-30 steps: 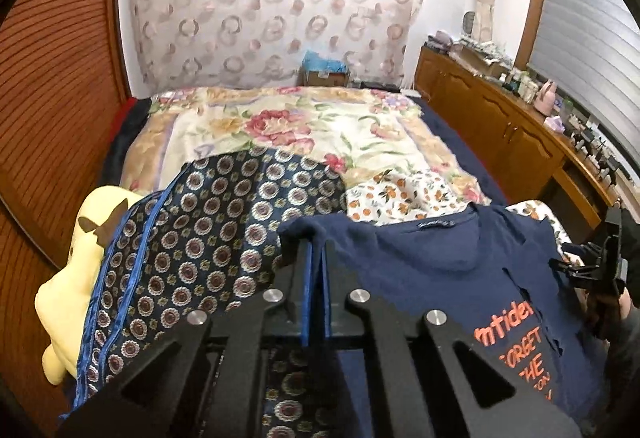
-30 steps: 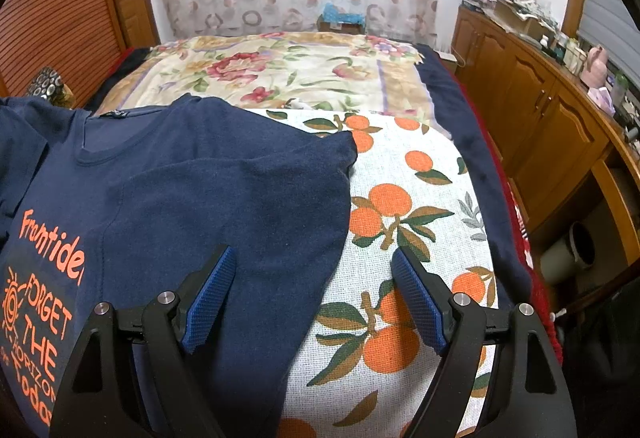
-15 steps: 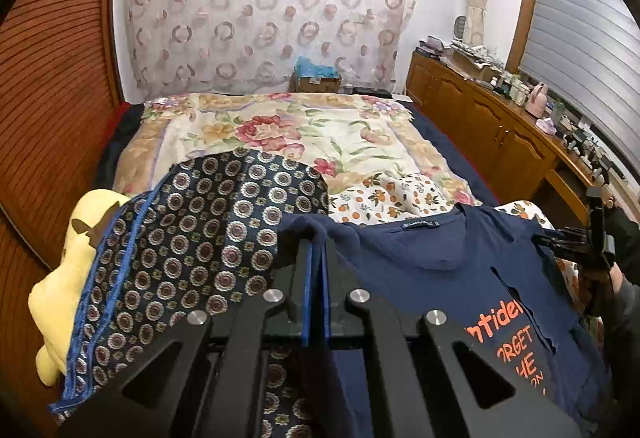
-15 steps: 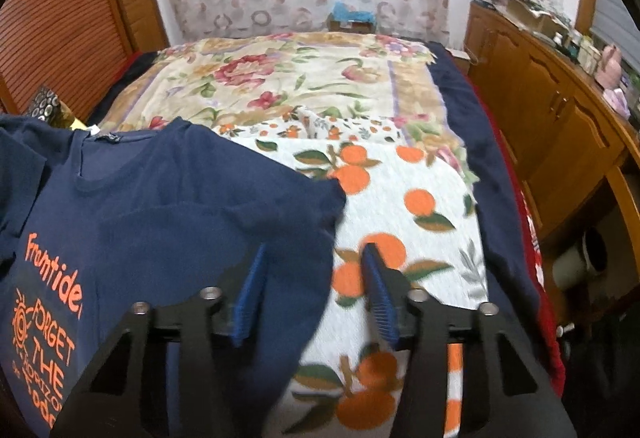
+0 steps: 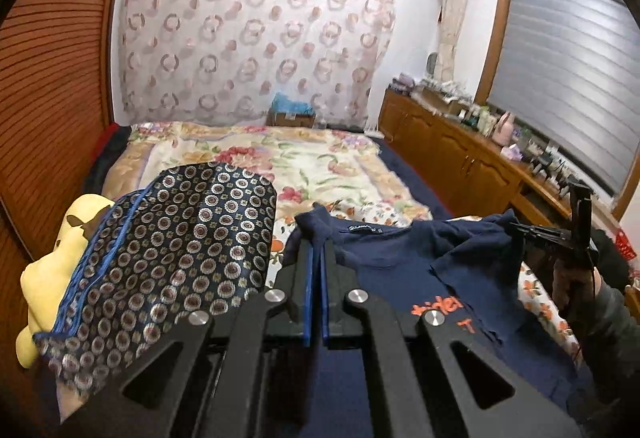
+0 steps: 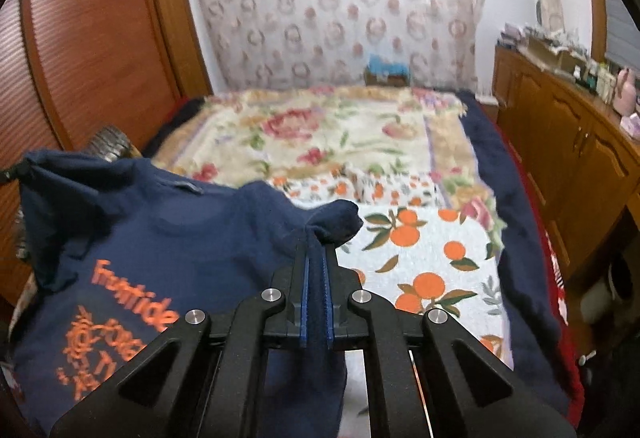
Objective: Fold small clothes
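A navy T-shirt (image 5: pixel 400 258) with orange lettering hangs lifted off the bed, stretched between both grippers. My left gripper (image 5: pixel 316 250) is shut on the shirt's left shoulder, whose cloth bunches up past the blue pads. In the right wrist view the same T-shirt (image 6: pixel 160 246) sags to the left, and my right gripper (image 6: pixel 316 254) is shut on its right shoulder, with a fold of navy cloth sticking out above the tips. The right gripper (image 5: pixel 520 228) also shows at the right edge of the left wrist view, held by a gloved hand (image 5: pixel 576 278).
An orange-print cloth (image 6: pixel 432 262) covers the near bed, a floral blanket (image 6: pixel 320 133) lies beyond. A dark patterned garment (image 5: pixel 172 238) and a yellow plush toy (image 5: pixel 52 270) sit at the left. Wooden cabinets (image 5: pixel 460 157) with clutter line the right wall.
The right gripper went from wide open around the shirt's edge to shut on its shoulder. Both grippers rose, lifting the shirt off the orange-print cloth.
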### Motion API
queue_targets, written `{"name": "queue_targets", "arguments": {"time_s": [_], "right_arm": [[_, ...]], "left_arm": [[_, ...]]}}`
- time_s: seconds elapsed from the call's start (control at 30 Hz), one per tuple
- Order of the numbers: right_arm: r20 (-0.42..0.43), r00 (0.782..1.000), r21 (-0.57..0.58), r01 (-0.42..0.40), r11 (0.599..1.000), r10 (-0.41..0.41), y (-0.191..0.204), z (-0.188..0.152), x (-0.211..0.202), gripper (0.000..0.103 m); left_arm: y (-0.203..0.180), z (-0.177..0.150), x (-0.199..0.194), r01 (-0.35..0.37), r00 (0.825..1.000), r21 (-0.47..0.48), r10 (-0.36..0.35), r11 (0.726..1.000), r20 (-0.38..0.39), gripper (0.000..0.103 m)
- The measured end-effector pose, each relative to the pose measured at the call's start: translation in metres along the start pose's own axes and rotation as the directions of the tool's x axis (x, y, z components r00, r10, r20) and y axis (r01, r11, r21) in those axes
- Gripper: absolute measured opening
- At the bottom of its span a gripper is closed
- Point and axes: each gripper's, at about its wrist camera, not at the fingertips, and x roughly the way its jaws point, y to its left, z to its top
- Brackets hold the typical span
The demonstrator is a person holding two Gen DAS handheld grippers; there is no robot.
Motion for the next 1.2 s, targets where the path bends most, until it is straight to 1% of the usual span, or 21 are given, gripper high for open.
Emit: {"name": "queue_targets", "arguments": {"time_s": [0.17,0.33,0.5,0.67,0.77,0.83,0.93,1.0,1.07,1.13,1.17,1.2], "right_arm": [[0.079,0.997,-0.011,-0.001,1.000,0.002,0.014,-0.011,-0.049,0.003],[0.131,0.991,-0.016,0.005,1.000,-0.003,0.023,-0.037,-0.094,0.003],[0.157,0.988,-0.017,0.009,1.000,-0.006,0.032,-0.070,-0.131,0.003],[0.173,0.985,-0.020,0.019,1.000,-0.016,0.041,-0.099,-0.168,0.003],[0.185,0.982,-0.034,0.032,0.999,-0.025,0.043,-0.110,-0.193,0.003],[0.188,0.982,-0.039,0.036,0.999,-0.029,0.044,-0.115,-0.213,0.003],[0.157,0.987,-0.067,0.043,0.997,-0.032,0.046,-0.126,-0.235,0.003],[0.130,0.991,-0.097,0.046,0.994,-0.034,0.048,-0.140,-0.240,0.003],[0.062,0.998,-0.110,0.021,0.994,-0.014,0.047,-0.155,-0.234,0.003],[0.024,0.999,-0.105,0.040,0.994,-0.037,0.043,-0.170,-0.226,0.005],[-0.002,0.999,-0.096,0.036,0.995,-0.036,0.041,-0.176,-0.220,0.005],[-0.021,0.999,-0.092,0.047,0.995,-0.049,0.038,-0.180,-0.214,0.007]], "left_arm": [[0.005,-0.020,-0.041,-0.011,0.999,-0.009,0.011,1.000,0.052,0.000],[0.016,-0.054,-0.080,-0.033,0.995,-0.030,0.036,0.999,0.091,0.000],[0.027,-0.090,-0.111,-0.054,0.992,-0.064,0.060,0.997,0.109,0.000],[0.033,-0.119,-0.147,-0.069,0.987,-0.081,0.080,0.994,0.140,0.000],[0.034,-0.132,-0.171,-0.082,0.983,-0.087,0.095,0.993,0.158,0.000],[0.036,-0.142,-0.183,-0.094,0.982,-0.092,0.107,0.991,0.153,0.000],[0.041,-0.156,-0.193,-0.116,0.984,-0.091,0.126,0.989,0.123,0.000],[0.044,-0.164,-0.192,-0.122,0.989,-0.081,0.129,0.989,0.078,0.000],[0.049,-0.173,-0.187,-0.140,0.989,-0.079,0.143,0.987,0.042,0.000],[0.053,-0.180,-0.181,-0.153,0.988,-0.072,0.154,0.986,0.014,0.001],[0.056,-0.182,-0.179,-0.177,0.984,-0.070,0.178,0.982,0.007,0.004],[0.057,-0.182,-0.179,-0.186,0.982,-0.069,0.188,0.980,0.008,0.009]]}}
